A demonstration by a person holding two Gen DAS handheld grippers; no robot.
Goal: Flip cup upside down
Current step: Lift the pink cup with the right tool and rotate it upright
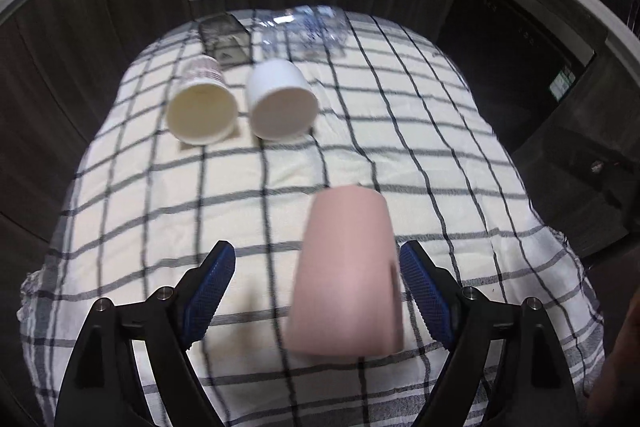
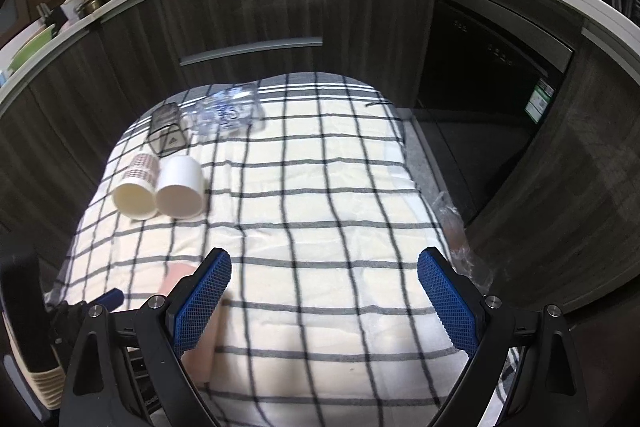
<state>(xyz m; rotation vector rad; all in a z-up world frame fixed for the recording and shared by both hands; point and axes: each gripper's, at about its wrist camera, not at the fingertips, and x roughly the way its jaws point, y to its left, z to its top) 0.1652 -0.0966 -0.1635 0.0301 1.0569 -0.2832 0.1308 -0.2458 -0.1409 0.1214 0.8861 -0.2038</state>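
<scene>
Both claws gape empty; my left claw (image 1: 316,287) straddles the inverted pink cup (image 1: 346,271). Next, back away.

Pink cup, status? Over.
Left gripper open, jaws either side of pink cup. Right gripper open, holding nothing. Two cups beyond, apart.

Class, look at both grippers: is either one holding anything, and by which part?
Nothing is held. The left gripper stands open around the pink cup, its pads not touching it. The right gripper is open and empty.
</scene>
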